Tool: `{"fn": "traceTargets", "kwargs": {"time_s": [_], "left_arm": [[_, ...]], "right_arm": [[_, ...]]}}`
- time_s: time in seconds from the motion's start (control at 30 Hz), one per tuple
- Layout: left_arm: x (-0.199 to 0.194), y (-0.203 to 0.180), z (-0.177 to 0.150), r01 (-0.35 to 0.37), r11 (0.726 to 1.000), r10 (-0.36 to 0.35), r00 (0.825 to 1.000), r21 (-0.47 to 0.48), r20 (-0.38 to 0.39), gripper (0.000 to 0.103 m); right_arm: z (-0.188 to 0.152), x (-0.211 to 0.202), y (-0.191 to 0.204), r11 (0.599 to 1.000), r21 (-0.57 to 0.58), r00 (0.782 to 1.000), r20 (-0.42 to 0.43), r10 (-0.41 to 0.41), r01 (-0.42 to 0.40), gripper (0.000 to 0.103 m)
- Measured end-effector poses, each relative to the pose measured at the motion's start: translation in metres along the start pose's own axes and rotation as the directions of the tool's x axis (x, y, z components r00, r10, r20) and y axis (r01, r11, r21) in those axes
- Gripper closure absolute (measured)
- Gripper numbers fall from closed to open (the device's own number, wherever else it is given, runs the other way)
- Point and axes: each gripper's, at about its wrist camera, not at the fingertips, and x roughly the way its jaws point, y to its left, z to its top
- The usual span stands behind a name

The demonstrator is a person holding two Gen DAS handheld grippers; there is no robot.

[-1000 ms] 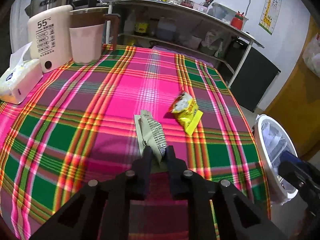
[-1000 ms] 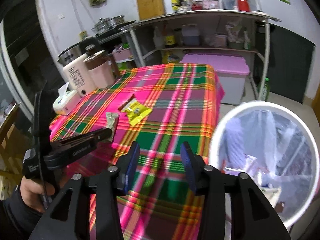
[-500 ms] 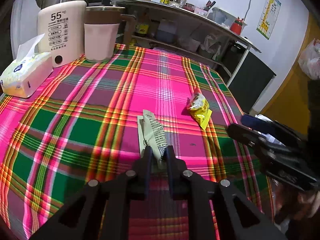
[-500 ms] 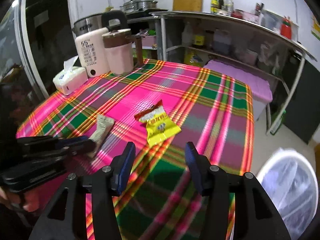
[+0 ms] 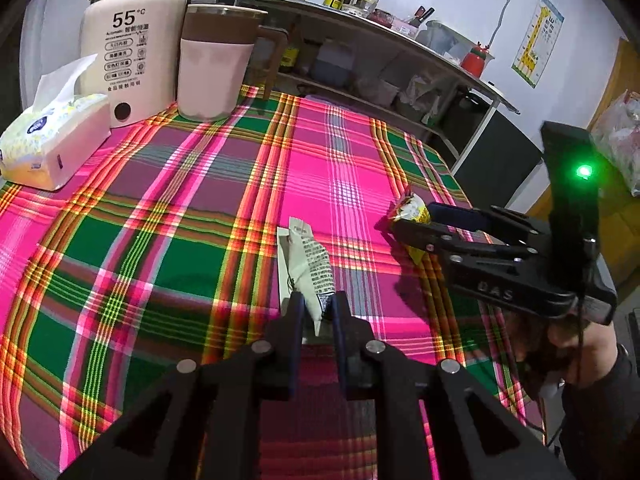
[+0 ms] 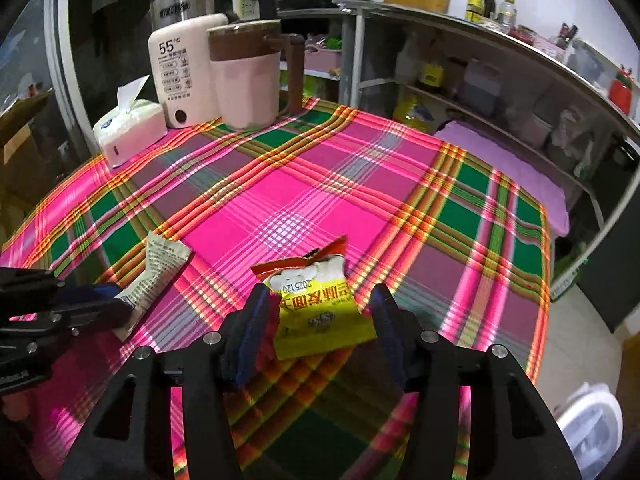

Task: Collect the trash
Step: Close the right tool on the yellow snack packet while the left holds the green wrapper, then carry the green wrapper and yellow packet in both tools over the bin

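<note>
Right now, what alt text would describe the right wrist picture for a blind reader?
An open right claw straddles a yellow-and-red snack wrapper on a pink-and-green plaid tablecloth. At left, the left claw pinches a pale printed wrapper.

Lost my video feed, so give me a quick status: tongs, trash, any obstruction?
Left tongs shut on white wrapper. Right tongs open, straddling yellow snack packet on the tablecloth. Nothing blocking either piece.
</note>
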Motion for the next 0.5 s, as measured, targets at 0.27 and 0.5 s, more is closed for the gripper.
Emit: {"fn": "traceTargets", "kwargs": {"time_s": [0.27, 0.5], "left_arm": [[0.001, -0.002, 0.001, 0.003, 1.0, -0.003, 1.0, 0.002, -0.001, 0.088], [-0.001, -0.004, 0.001, -0.005, 1.0, 0.005, 1.0, 0.012, 0.007, 0.088]], "right_arm": [[0.0, 0.008, -0.003, 0.997, 0.081, 0.999, -0.041, 0.013, -0.009, 0.06], [-0.007, -0.015, 0.004, 0.99, 0.139, 1.0, -0.017, -0.003, 0.006, 0.061]]}}
